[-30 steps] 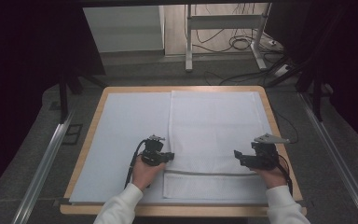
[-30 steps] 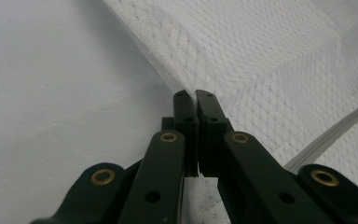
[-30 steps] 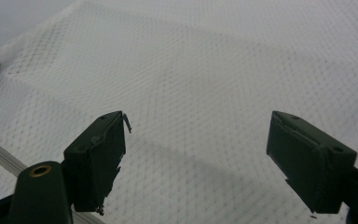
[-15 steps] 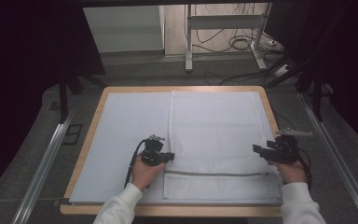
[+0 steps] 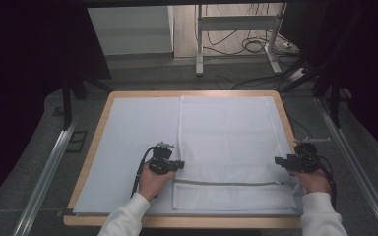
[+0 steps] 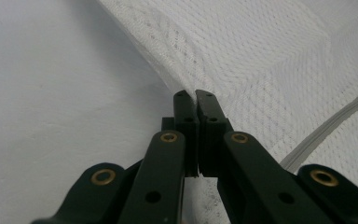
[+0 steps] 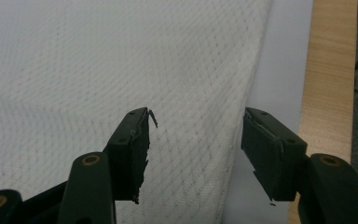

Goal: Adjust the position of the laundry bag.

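White mesh laundry bag (image 5: 226,142), woven net texture, lies flat on pale sheet covering wooden table, right half of it; long rectangle running away from person; grey zipper (image 5: 229,183) closed, running crosswise near front end, narrow strip of mesh below it; left front edge (image 6: 168,79) pinched at zipper height, slightly raised there; right edge (image 7: 251,79) lies just inside sheet's right border, fabric smooth, faint fold creases

Wooden table (image 5: 94,129) — white sheet (image 5: 133,137), mesh bag (image 5: 226,142) on it
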